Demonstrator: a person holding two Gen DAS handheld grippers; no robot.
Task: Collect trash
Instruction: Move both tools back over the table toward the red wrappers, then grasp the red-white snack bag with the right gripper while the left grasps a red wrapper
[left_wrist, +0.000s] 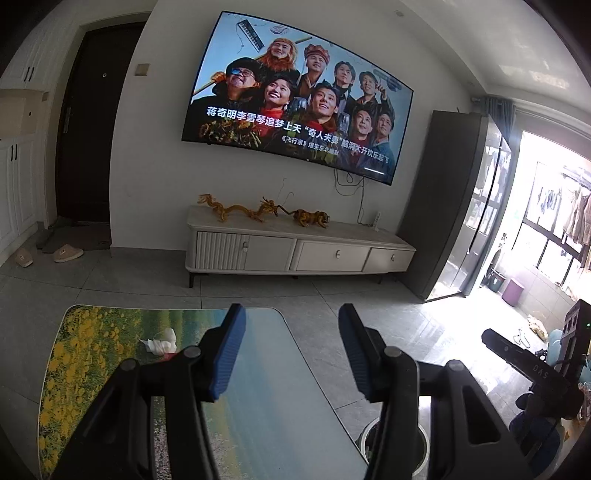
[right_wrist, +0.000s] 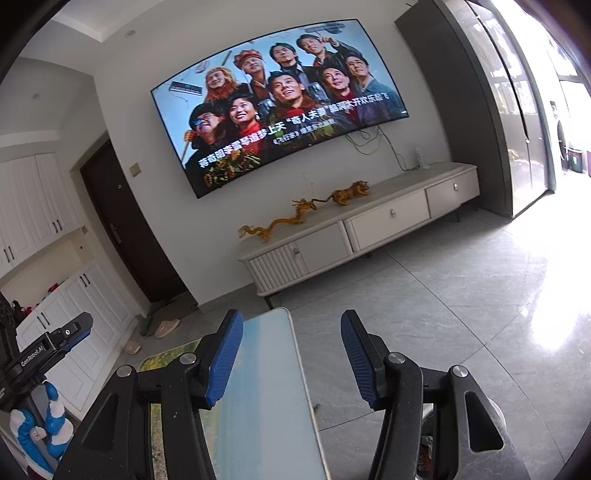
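Printed table (left_wrist: 92, 354) (crumpled tissue (left_wrist: 161, 341)), tiled floor (left_wrist: 388, 317)

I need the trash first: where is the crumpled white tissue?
In the left wrist view, the crumpled white tissue lies on the flower-print table mat, just left of the open left tongs.

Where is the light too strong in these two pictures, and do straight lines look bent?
Left wrist view: the balcony window at right is blown out white, and the wall-mounted television bows strongly. Right wrist view: glare washes over the glossy grey floor tiles at right, the long white TV cabinet looks tilted and curved, and dark vignetting fills the corners.
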